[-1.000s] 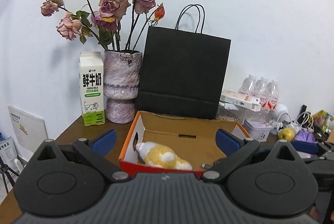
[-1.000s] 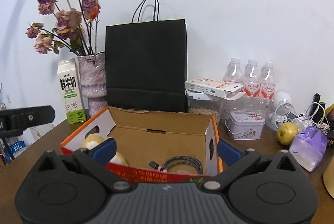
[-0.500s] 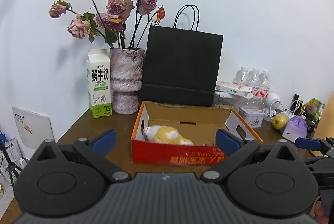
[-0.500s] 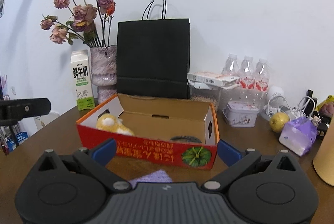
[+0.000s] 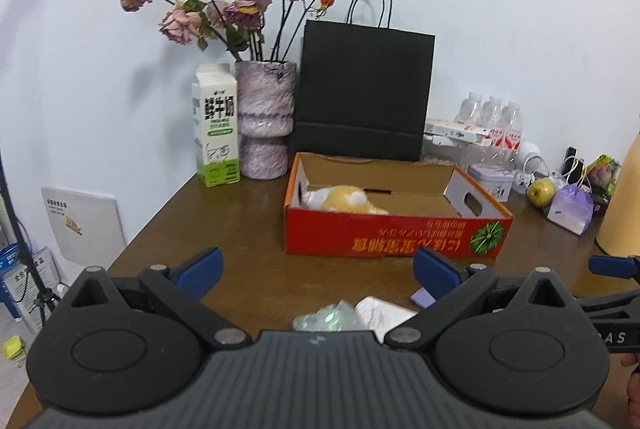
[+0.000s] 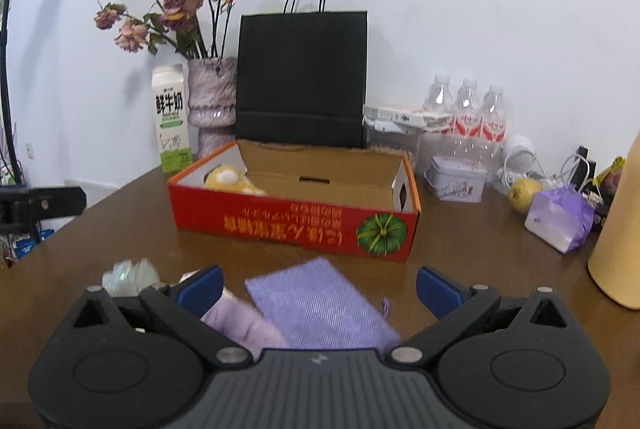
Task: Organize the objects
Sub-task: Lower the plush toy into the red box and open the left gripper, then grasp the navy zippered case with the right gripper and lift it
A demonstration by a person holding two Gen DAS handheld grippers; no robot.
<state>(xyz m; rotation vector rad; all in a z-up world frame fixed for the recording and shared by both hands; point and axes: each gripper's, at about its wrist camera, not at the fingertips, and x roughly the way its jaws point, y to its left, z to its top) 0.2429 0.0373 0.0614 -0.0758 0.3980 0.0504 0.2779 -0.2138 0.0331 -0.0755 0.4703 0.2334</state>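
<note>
While both grippers hover, table (image 6: 480,249) carries all | red box (image 6: 296,225) mid-table, far of grippers, yellow plush (image 6: 230,179) in its left end | purple pouch (image 6: 320,305) near, under right gripper (image 6: 318,287), jaws apart, empty | left gripper (image 5: 316,269) jaws apart, empty

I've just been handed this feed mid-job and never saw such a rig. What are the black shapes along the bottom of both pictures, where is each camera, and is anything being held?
No robot arm here: a person holds a two-finger gripper in each hand, each with a fisheye camera looking forward along its fingers. The black shapes are the gripper bodies; the blue pads are fingertips. One picture comes from the left gripper, the other from the right gripper. Both are open and hold nothing. On the brown table stands a red cardboard box with a yellow plush toy inside. In front of the box, near the right gripper, lies a purple cloth pouch, with a crinkly clear wrapper to its left.
</note>
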